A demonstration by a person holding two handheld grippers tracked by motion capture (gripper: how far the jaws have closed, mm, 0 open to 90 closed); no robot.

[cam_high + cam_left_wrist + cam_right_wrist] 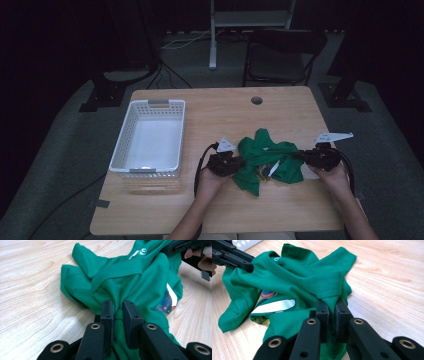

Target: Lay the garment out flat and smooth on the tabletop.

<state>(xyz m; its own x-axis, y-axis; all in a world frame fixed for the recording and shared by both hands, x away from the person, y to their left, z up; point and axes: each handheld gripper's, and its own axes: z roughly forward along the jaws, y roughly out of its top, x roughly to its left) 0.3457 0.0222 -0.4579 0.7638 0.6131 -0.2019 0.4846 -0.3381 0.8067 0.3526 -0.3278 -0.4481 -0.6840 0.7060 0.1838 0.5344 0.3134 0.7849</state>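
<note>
I hold a green T-shirt (267, 159) crumpled on the wooden worktop (280, 112), right of the middle and toward my side. My left tool (239, 162) pinches a fold of the cloth at the shirt's left edge; in the left gripper view the fabric (125, 282) bunches between the two black jaws, which stand pressed close on it. My right tool (296, 156) pinches the shirt's right edge the same way; in the right gripper view a hemmed fold (322, 282) runs down into the narrow gap between the jaws. The shirt lies bunched between both tools, with a printed patch (268, 293) and a white strip (274, 306) showing in its folds. A white slatted basket (131, 120) stands on the left part of the worktop, well apart from the shirt.
</note>
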